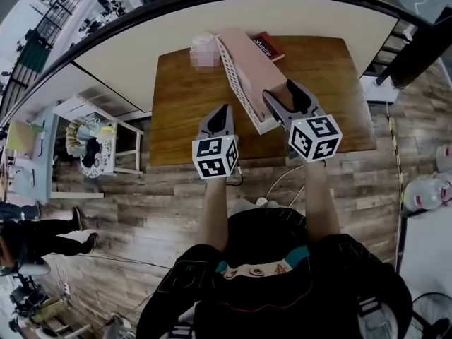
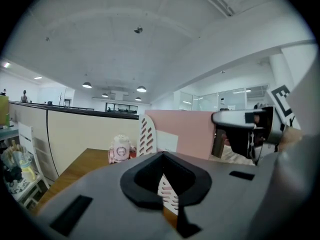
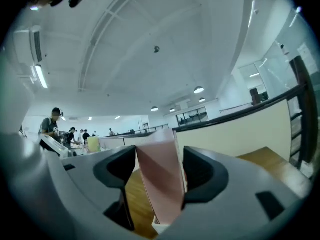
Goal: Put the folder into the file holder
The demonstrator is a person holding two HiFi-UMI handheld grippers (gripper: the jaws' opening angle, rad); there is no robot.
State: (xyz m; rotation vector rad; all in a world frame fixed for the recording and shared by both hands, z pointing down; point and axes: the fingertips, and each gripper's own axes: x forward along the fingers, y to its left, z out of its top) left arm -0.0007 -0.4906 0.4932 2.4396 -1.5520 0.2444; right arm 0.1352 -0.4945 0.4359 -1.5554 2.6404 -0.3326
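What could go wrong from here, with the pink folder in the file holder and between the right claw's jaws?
1. The right claw is open, but the pink folder stands between its jaws, near one pad; a slanted pull-back might snag and lift it.
2. A snag could also drag the white file holder across the wooden table, perhaps into the small pink container by its far end.

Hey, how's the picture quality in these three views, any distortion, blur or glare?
Head view: heavy fisheye, the partition bows into an arc, though the table is sharp. Left gripper view: dark circular vignette, the foreground soft, the pink folder crisper. Right gripper view: same vignette, the folder close up slightly blurred, ceiling lamps bright without much glare.
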